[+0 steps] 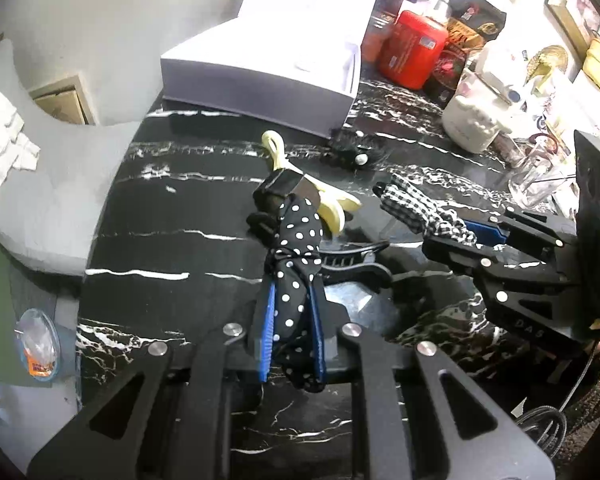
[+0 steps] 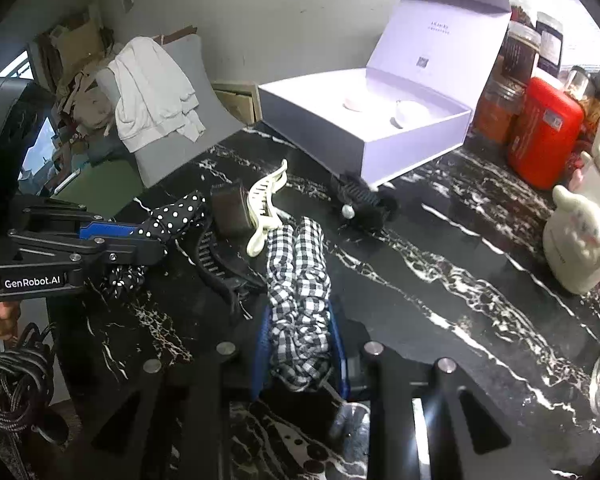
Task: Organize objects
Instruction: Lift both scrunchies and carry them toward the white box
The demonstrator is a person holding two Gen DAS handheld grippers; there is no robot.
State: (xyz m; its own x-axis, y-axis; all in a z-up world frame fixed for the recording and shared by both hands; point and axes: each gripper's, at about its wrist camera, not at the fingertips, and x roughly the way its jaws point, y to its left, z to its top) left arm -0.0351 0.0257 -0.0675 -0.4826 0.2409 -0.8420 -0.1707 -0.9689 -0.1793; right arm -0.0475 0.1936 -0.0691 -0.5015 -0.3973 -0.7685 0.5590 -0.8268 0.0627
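my left tool (image 1: pixel 292 336) is clamped on the polka-dot scrunchie (image 1: pixel 296 256), my right tool (image 2: pixel 300 352) on the checked scrunchie (image 2: pixel 298 276), both just above the black marble counter (image 2: pixel 440 264). only the right view looks into the open white box (image 2: pixel 364 120) beyond, two pale shapes inside hard to make out. a cream claw clip (image 2: pixel 264 208) and black claw clip (image 2: pixel 220 256) lie between; the left view hides the box's inside.

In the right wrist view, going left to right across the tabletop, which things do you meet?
Left gripper shut on the polka-dot scrunchie → brown hair clip → cream claw clip → black bow clip with a pearl → open white box → red container → white figurine bottle.
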